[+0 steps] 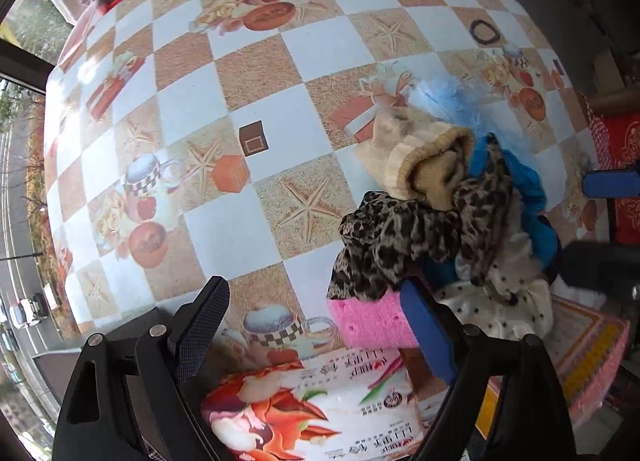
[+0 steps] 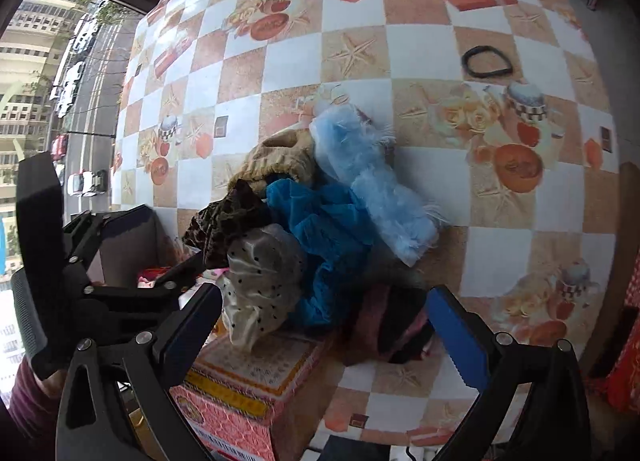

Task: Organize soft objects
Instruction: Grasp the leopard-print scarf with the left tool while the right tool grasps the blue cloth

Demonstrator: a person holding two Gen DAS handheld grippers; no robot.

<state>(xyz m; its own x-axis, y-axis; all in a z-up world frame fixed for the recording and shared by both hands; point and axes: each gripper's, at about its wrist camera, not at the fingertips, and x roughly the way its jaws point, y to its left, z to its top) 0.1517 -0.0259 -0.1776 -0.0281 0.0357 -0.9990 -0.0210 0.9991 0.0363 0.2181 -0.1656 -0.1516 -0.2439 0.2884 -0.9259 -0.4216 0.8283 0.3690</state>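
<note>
The left gripper (image 1: 316, 325) gapes wide and empty over the tissue pack (image 1: 316, 409), with the pink sponge (image 1: 370, 323) touching its right finger at one o'clock, nearer than the equally open, empty right gripper (image 2: 326, 325) facing the pile (image 2: 320, 229) at twelve.

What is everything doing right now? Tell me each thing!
left gripper: open, above a tissue pack
right gripper: open, holds nothing
tissue pack: lying flat
pink sponge: under the leopard cloth
leopard cloth: crumpled in the pile
blue fuzzy cloth: draped over the pile
hair tie: lying alone
</note>
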